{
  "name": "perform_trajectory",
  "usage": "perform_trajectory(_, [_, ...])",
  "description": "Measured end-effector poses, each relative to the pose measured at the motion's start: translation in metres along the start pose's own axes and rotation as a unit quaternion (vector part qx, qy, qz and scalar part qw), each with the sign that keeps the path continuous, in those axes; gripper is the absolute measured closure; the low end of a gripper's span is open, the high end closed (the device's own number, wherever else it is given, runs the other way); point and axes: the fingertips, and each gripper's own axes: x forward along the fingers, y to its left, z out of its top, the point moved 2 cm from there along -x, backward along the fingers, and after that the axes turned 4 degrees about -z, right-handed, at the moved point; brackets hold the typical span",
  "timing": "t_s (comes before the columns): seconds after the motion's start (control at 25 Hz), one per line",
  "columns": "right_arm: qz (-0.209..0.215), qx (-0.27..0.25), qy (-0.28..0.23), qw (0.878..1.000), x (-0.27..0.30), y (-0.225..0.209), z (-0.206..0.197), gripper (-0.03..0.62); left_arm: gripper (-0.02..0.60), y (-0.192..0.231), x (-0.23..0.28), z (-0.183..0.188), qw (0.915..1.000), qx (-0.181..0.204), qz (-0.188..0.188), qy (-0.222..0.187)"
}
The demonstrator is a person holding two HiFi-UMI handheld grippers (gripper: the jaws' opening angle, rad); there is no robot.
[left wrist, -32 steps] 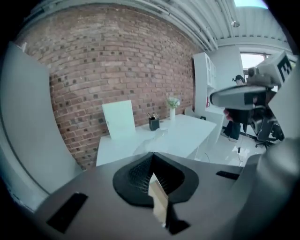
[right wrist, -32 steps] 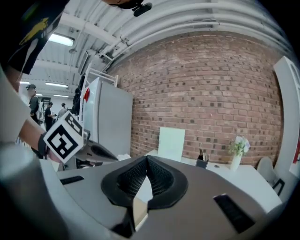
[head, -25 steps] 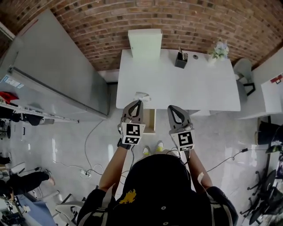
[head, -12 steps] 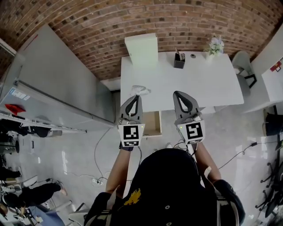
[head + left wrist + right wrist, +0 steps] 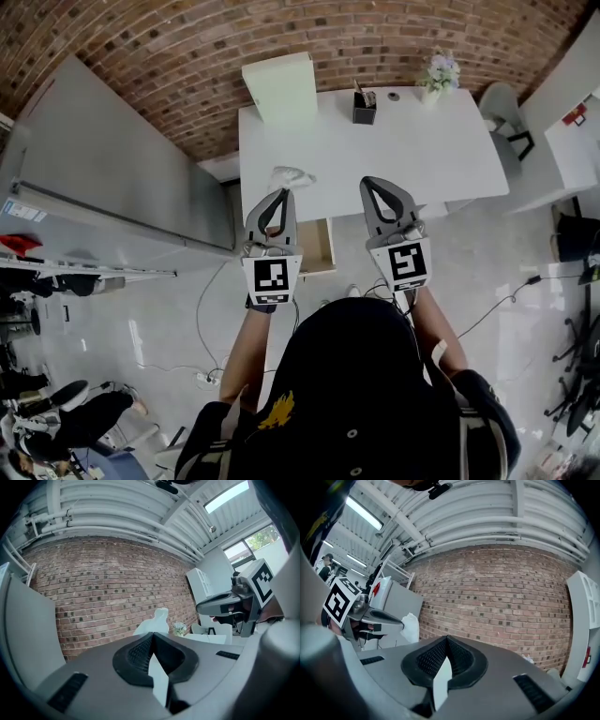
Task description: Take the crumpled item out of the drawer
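Observation:
The crumpled white item (image 5: 291, 176) sticks out past the tips of my left gripper (image 5: 285, 192), which is shut on it. It hangs over the front left corner of the white table (image 5: 422, 159). In the left gripper view the item (image 5: 157, 620) rises just beyond the closed left gripper (image 5: 152, 633). In the right gripper view the same white wad (image 5: 410, 626) shows at the left. My right gripper (image 5: 367, 181) is level with the left one, shut and empty, as its own view of the right gripper (image 5: 447, 638) confirms. The wooden drawer (image 5: 317, 246) stands pulled out under the table between the grippers.
On the table's far side are a white box (image 5: 278, 86), a black pen holder (image 5: 363, 106) and a small flower pot (image 5: 441, 70). A large grey cabinet (image 5: 112, 178) stands to the left, a chair (image 5: 502, 103) to the right, a brick wall behind.
Both grippers have stayed side by side and shut. The left one has carried the crumpled item slightly farther over the table's front corner; the head view has shifted.

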Motion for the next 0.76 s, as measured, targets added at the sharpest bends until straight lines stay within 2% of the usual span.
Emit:
perform_trajectory(0.24, [-0.012, 0.008, 0.018, 1.0, -0.007, -0.001, -0.004, 0.568, 0.565, -0.003, -0.003, 0.0, 0.9999, 0.0, -0.015, 0.0])
perform_trajectory(0.48, [-0.012, 0.013, 0.037, 0.999, -0.013, 0.0, -0.015, 0.568, 0.565, 0.015, -0.019, -0.003, 1.0, 0.002, 0.001, 0.007])
perform_trajectory(0.76, [-0.006, 0.015, 0.039, 0.999, -0.013, 0.015, -0.015, 0.568, 0.565, 0.015, -0.038, -0.001, 1.0, 0.006, 0.002, 0.001])
